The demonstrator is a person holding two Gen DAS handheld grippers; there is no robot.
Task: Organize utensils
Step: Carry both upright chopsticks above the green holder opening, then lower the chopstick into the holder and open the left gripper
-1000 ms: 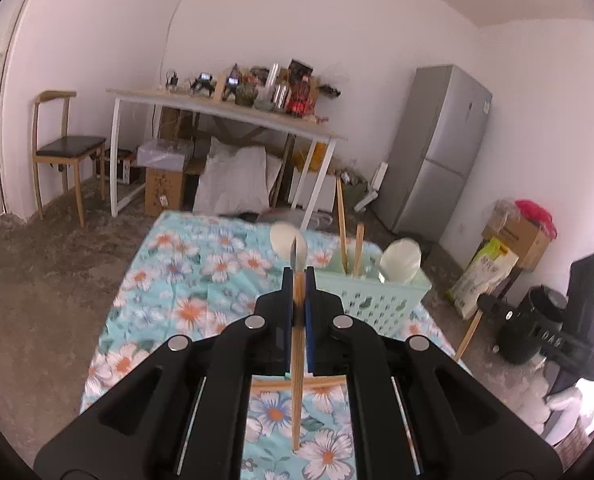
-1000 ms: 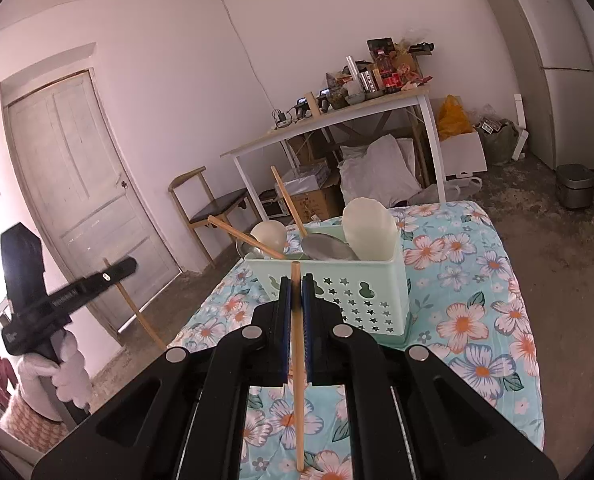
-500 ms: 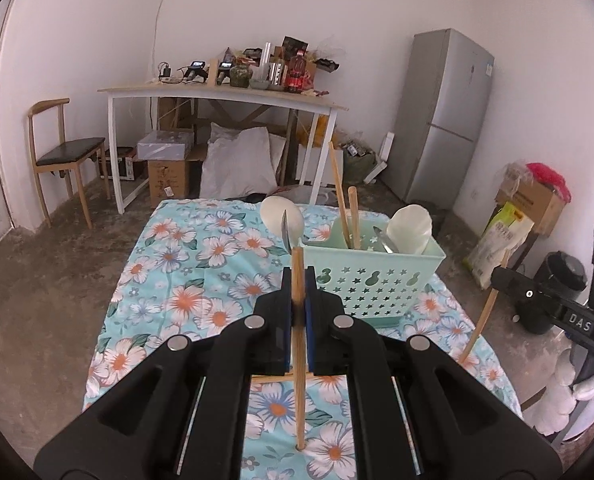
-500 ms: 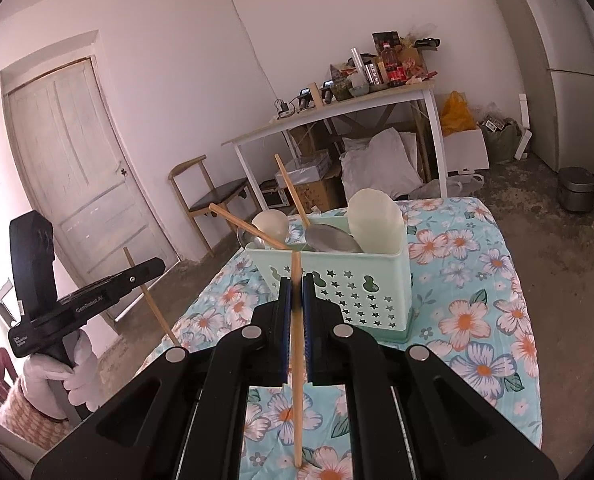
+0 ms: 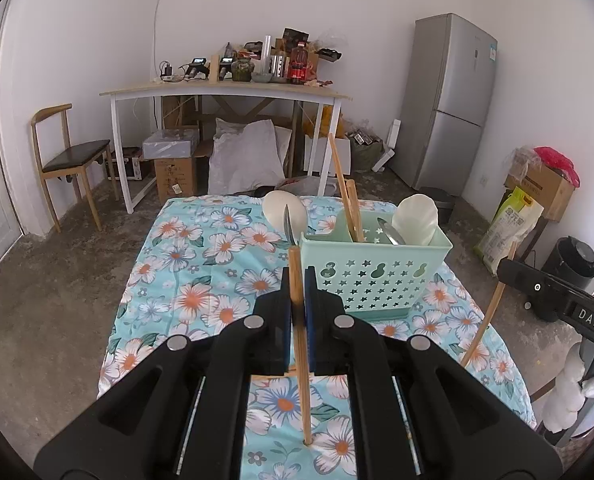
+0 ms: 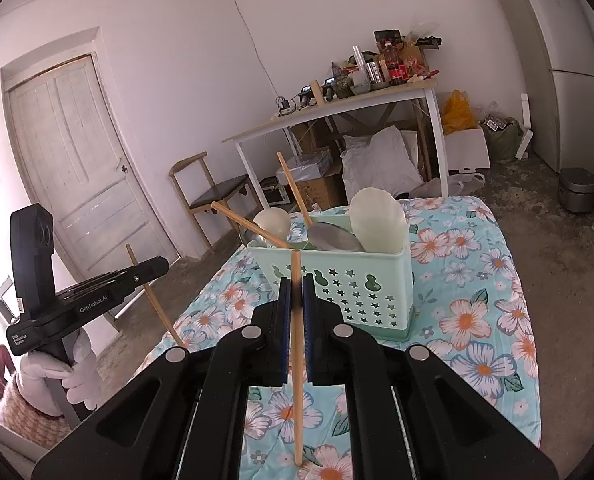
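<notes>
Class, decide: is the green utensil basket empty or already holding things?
Holding things. The green utensil basket has chopsticks, pale spoons and a metal spoon sticking out.

Daylight is falling across plain white walls point(image 5: 97, 20) and a rough grey concrete floor point(image 5: 37, 272) (a tall silver refrigerator point(image 5: 449, 104) is standing beside a cluttered white-legged wooden table point(image 5: 225, 90)).

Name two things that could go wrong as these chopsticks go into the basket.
The left gripper and right gripper each pinch one chopstick partway along, so it may pivot or slip. The green basket already holds leaning chopsticks and spoons; a new stick could catch on them or tip the basket.
</notes>
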